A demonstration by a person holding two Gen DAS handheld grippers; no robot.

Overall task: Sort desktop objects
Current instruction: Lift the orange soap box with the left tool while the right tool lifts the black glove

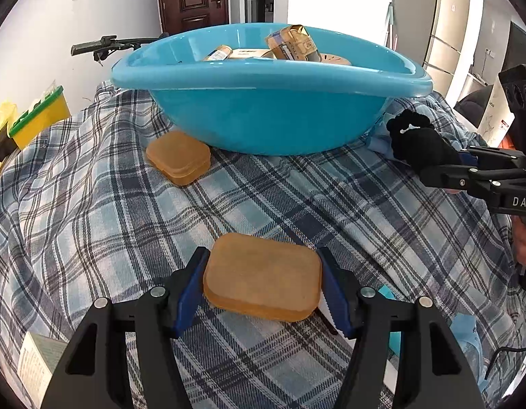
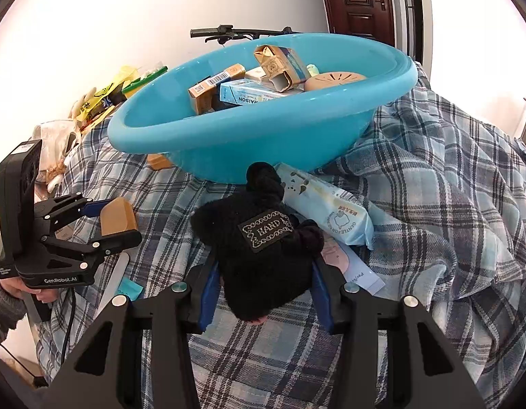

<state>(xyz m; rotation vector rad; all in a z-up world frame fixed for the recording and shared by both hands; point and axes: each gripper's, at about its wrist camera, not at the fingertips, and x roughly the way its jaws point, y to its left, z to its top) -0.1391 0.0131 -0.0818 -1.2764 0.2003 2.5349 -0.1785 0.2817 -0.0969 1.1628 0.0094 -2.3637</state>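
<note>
Wipes pack (image 2: 326, 209) partly under black plush (image 2: 263, 238), basin (image 2: 263, 129) contents half-hidden

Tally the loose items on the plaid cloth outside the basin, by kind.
Amber plastic cases: 2, one in left gripper, one by basin
Black knit items: 1, in right gripper
Wipes packs: 1
Total: 4

"HAND" on black hat (image 2: 263, 238); "GenRobot.AI" on left claw (image 2: 106, 225)
</note>
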